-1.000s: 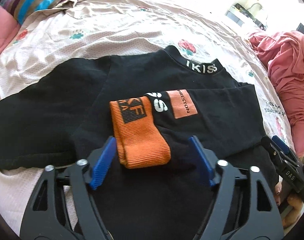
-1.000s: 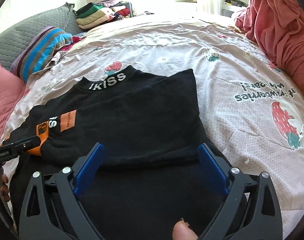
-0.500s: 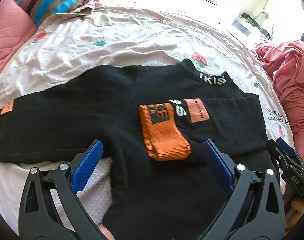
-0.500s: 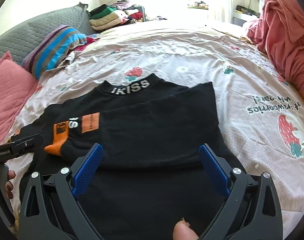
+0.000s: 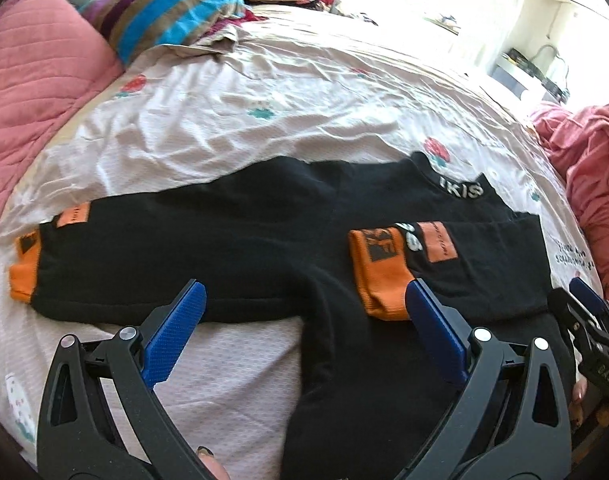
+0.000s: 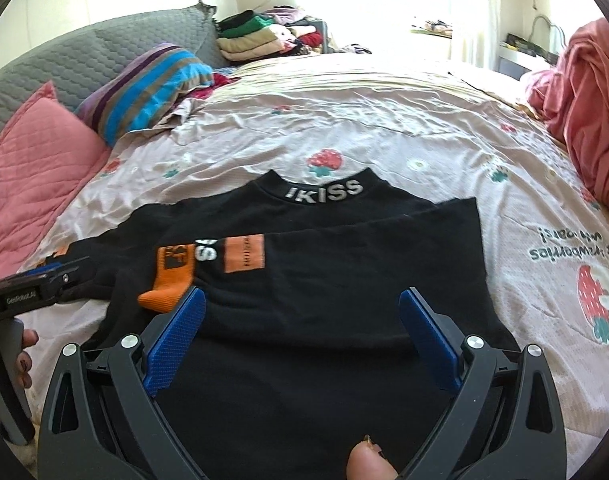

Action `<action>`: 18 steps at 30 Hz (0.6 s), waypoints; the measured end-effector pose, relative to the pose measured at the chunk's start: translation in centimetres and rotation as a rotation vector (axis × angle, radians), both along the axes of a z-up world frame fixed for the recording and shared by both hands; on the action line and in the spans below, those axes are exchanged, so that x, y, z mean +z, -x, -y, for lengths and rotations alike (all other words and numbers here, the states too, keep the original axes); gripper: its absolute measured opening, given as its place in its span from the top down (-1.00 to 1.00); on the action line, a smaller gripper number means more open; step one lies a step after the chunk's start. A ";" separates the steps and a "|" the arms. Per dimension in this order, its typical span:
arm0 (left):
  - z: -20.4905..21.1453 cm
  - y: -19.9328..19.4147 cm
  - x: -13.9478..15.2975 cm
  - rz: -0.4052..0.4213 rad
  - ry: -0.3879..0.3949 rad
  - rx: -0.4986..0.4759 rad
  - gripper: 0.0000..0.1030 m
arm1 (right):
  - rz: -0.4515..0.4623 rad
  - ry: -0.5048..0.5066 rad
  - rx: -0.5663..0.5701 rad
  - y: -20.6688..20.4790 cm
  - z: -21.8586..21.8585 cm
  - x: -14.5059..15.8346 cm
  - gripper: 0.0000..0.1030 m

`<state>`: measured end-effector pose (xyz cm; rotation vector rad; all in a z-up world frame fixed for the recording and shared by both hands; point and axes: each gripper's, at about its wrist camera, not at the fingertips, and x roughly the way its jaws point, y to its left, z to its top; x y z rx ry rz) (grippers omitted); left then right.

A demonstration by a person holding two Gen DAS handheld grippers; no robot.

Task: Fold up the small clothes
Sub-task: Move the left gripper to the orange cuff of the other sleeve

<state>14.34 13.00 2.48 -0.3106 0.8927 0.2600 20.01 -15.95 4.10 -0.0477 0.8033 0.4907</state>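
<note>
A black long-sleeved shirt (image 5: 264,240) lies flat on the bed, its "IKISS" collar (image 6: 324,192) at the far side. One sleeve is folded across the body, and its orange cuff (image 5: 380,276) rests on the black cloth. The other sleeve is spread out to the left and ends in an orange cuff (image 5: 24,272). My left gripper (image 5: 304,292) hovers open over the near armpit of the spread sleeve, holding nothing. Over the shirt's lower body (image 6: 344,260) my right gripper (image 6: 303,296) also stands open and empty. The folded cuff (image 6: 172,280) lies just beyond its left finger.
The shirt lies on a strawberry-print bedsheet (image 6: 384,120). A pink pillow (image 5: 36,80) and a striped pillow (image 5: 172,8) sit at the far left. Folded clothes (image 6: 252,36) are stacked at the back. A pink blanket (image 6: 584,100) is heaped on the right.
Both grippers have drawn back and risen from the shirt. The left gripper opened wider, left the folded orange cuff and swung left, bringing the spread sleeve into view.
</note>
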 end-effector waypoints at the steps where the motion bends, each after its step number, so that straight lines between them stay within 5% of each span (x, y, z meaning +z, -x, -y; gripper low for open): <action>1: -0.3 0.2 0.2 0.005 -0.003 0.011 -0.82 | 0.005 0.000 0.010 0.2 -0.5 0.2 -0.88; 18: -5.8 2.7 1.0 0.026 0.016 0.172 -0.82 | 0.041 -0.012 0.140 1.9 -6.3 1.9 -0.89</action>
